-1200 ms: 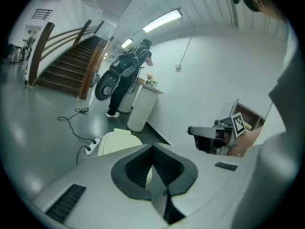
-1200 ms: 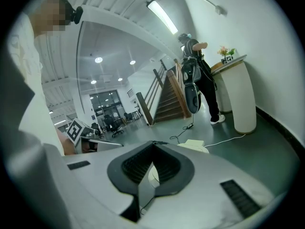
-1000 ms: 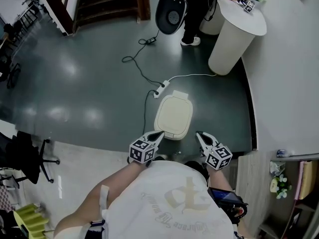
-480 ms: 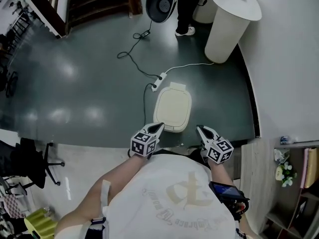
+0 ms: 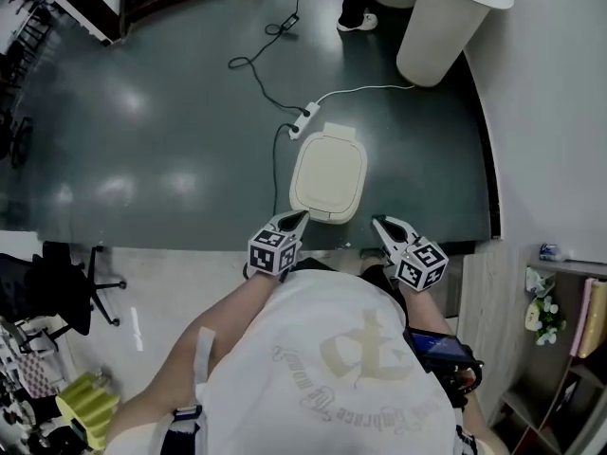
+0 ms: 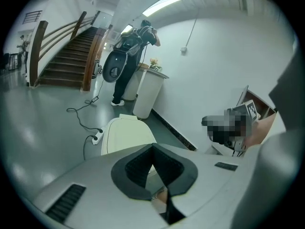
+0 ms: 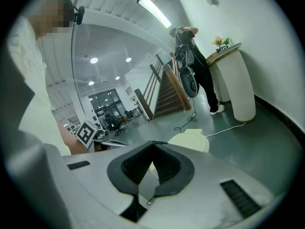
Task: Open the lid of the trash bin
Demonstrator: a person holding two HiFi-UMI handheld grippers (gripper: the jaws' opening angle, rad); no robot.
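The trash bin (image 5: 328, 176) stands on the dark floor, a cream bin whose lid lies flat and closed. My left gripper (image 5: 302, 216) hovers just short of the bin's near left corner, jaws pressed together and empty. My right gripper (image 5: 377, 224) is held off the near right corner, also shut and empty. In the left gripper view the lid (image 6: 125, 133) shows beyond the closed left gripper (image 6: 153, 147). In the right gripper view the bin (image 7: 193, 140) lies past the closed right gripper (image 7: 153, 143).
A power strip (image 5: 303, 121) with black and white cables lies on the floor behind the bin. A white round pedestal (image 5: 446, 27) stands at the far right by the wall. A black office chair (image 5: 57, 282) is at left. A person (image 6: 131, 56) stands near the stairs (image 6: 62, 61).
The head view has tilted, so the bin and the far things slid up the frame. Both grippers stay shut, close to the bin's near edge.
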